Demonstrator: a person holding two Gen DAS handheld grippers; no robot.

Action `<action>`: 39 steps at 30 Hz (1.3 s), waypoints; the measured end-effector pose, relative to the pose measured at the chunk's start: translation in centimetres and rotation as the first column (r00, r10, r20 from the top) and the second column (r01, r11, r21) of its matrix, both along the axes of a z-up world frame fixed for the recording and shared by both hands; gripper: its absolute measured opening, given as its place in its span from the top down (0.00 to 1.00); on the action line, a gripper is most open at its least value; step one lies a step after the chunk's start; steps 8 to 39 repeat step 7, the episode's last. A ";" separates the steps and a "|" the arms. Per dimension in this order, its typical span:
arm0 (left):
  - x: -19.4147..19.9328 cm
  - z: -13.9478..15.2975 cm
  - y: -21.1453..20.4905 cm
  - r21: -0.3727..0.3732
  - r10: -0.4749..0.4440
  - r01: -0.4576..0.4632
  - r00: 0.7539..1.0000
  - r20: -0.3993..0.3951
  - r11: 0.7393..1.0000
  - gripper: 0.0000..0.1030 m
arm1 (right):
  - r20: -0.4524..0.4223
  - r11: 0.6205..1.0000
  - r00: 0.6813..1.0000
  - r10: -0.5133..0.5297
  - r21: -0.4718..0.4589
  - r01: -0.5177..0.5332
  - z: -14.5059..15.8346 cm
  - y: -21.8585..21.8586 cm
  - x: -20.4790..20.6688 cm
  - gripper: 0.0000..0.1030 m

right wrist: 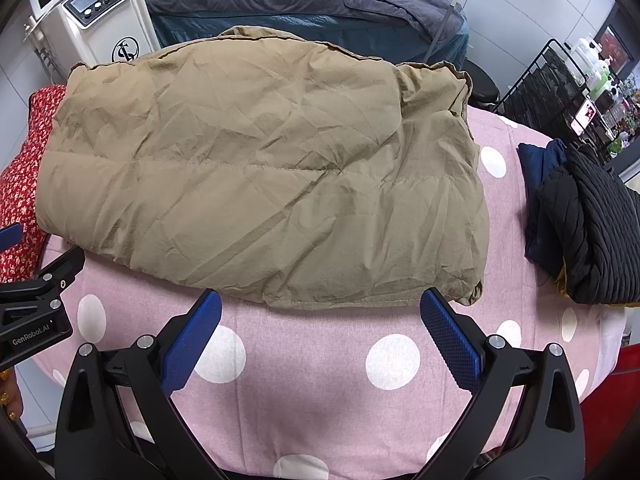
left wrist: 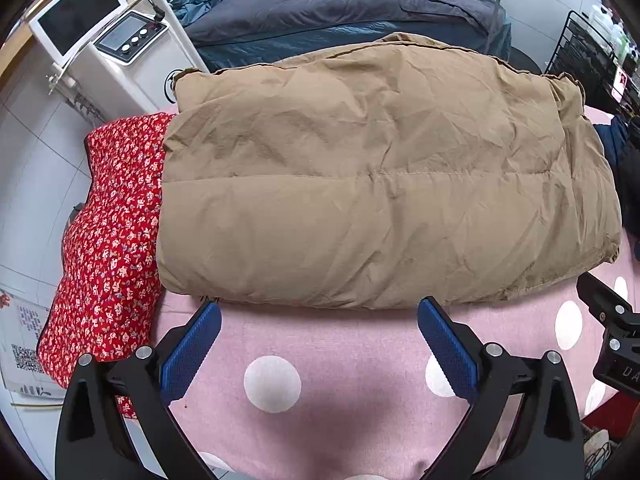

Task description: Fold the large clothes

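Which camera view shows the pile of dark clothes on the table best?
The right wrist view: the pile of dark clothes lies whole on the pink dotted cloth, right of the tan jacket. The left wrist view shows only a dark sliver of it at its right edge.

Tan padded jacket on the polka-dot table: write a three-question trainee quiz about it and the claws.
1. True or false: the left claw is shut on the tan padded jacket.
2. Multiple choice: what lies partly under the jacket's left end? A) a red floral garment B) a white towel C) a cardboard box
3. Short answer: in the right wrist view, what lies on the pink polka-dot cover to the right of the jacket?

Key
1. False. Both it and the right claw are open, short of the jacket's near edge.
2. A
3. A pile of dark clothes, apart from the jacket.
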State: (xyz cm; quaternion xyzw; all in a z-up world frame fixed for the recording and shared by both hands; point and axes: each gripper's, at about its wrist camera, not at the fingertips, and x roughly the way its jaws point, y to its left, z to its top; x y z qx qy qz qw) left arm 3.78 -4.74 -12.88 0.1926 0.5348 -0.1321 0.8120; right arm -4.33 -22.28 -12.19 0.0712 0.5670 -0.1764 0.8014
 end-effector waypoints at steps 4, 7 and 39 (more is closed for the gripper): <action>0.0 0.0 -0.1 0.001 -0.003 0.003 1.000 -0.002 1.000 0.06 | 0.001 1.000 1.000 -0.003 -0.001 0.003 0.0 -0.1 0.0 0.05; 0.1 0.0 0.0 -0.001 -0.004 0.004 1.000 -0.005 1.000 0.06 | -0.001 1.000 1.000 -0.006 0.001 0.006 -0.1 -0.1 0.0 0.05; 0.1 0.0 0.0 -0.001 -0.004 0.004 1.000 -0.005 1.000 0.06 | -0.001 1.000 1.000 -0.006 0.001 0.006 -0.1 -0.1 0.0 0.05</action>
